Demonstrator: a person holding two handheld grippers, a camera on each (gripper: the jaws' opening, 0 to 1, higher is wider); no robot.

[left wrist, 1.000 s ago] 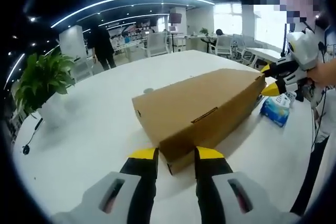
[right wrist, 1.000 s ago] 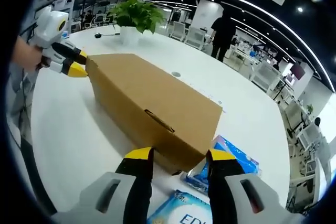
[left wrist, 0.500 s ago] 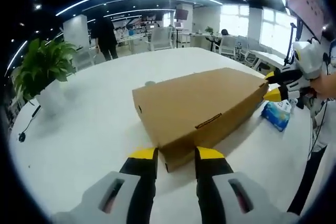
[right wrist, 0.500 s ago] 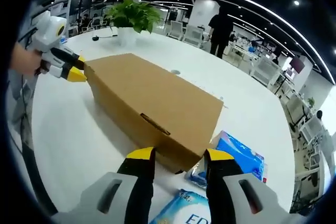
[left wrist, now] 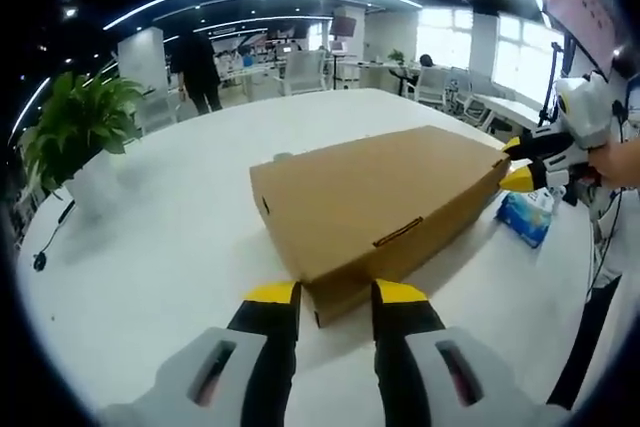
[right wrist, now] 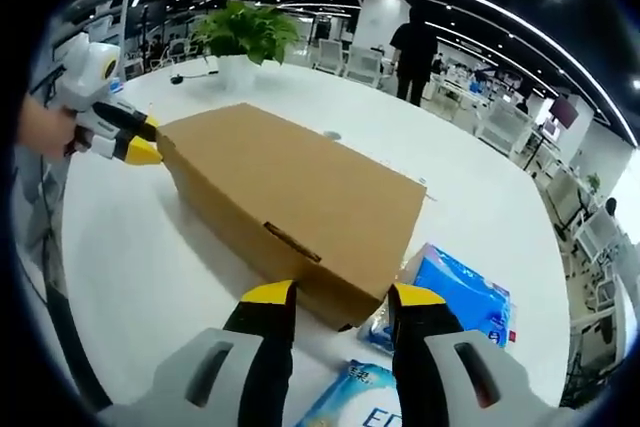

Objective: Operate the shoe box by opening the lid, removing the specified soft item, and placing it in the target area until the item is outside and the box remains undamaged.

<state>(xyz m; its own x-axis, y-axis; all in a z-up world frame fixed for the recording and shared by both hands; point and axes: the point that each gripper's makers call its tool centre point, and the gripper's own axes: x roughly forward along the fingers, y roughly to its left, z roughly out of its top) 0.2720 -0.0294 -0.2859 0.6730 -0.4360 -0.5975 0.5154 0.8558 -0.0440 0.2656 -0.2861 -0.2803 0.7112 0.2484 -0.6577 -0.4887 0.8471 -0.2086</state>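
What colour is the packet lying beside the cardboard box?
Blue, with some white, the packet shows best in the right gripper view.

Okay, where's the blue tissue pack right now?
In the right gripper view the blue tissue pack lies on the white table, right of the shoe box.

One box (right wrist: 290,207), two packs (right wrist: 460,292), one plant (right wrist: 238,32)

Big white table (left wrist: 180,247) w/ a brown box (left wrist: 375,192) lying shut in the middle. Blue packs (right wrist: 455,292) sit right beside one end of the box. A green plant (left wrist: 75,132) in a white pot stands near the table edge, w/ a black cord (left wrist: 50,252) next to it.
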